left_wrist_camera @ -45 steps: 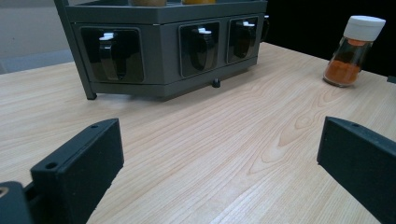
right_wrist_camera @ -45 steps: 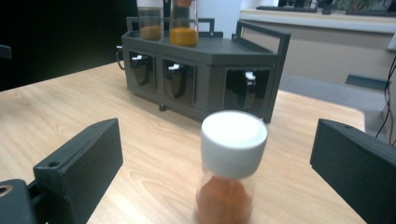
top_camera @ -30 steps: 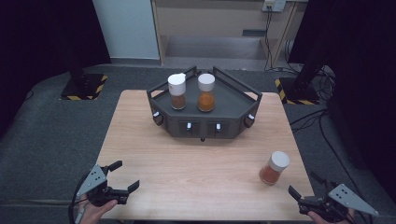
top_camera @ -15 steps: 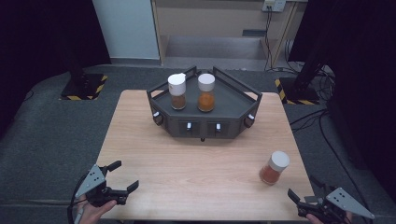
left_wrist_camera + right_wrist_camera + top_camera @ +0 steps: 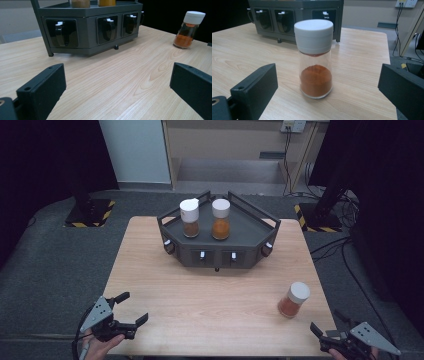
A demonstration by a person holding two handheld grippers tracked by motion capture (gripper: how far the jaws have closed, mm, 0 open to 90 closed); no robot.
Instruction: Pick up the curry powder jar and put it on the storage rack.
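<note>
A spice jar (image 5: 294, 299) with a white cap and a layer of red-orange powder stands upright on the right near part of the wooden desk (image 5: 210, 295), apart from everything else. The right gripper (image 5: 334, 336) sits at the near right corner of the desk, just near of the jar, its fingers (image 5: 254, 87) spread wide and holding nothing; in the right gripper view the jar stands between and beyond them, untouched. The left gripper (image 5: 131, 310) rests at the near left corner, well apart from the jar, fingers (image 5: 42, 85) likewise wide open and empty over bare wood. At the far middle of the desk stands a dark rack (image 5: 218, 242) with a railed top tray, where two more white-capped jars stand side by side: a brown one (image 5: 190, 218) on the left and an orange one (image 5: 221, 219) on the right.
</note>
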